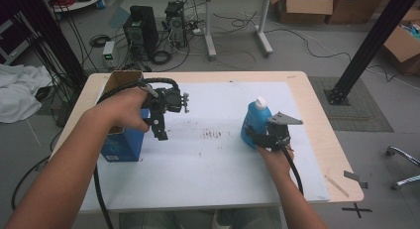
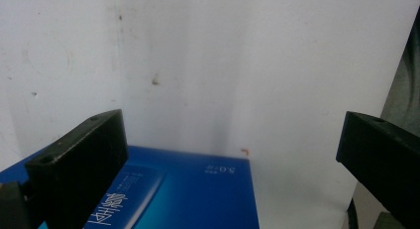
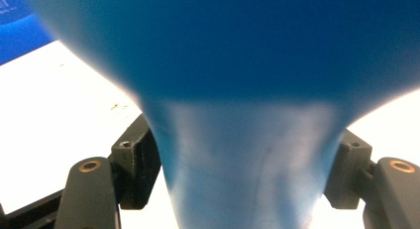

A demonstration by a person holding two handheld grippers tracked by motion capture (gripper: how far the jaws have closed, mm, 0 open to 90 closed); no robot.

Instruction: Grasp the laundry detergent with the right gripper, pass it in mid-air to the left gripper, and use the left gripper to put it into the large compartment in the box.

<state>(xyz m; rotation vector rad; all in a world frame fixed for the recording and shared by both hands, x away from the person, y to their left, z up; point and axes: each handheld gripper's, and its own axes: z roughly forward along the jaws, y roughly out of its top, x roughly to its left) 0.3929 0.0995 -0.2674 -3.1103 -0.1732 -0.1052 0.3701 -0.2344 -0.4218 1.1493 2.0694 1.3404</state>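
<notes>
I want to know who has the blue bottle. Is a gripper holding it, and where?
The right gripper is shut on the blue bottle, around its narrow lower part. The left gripper holds nothing.

The left forearm reaches in from the lower left, its hand raised above the worktop with the left gripper point(image 1: 159, 132) pointing downward, fingers point(image 2: 79, 164) spread wide apart with nothing between them. The right hand point(image 1: 275, 157) sits low at the right side, its right gripper point(image 1: 255, 136) held level, fingers point(image 3: 133, 164) pressed against both sides of a blue bottle point(image 1: 254, 121).
</notes>
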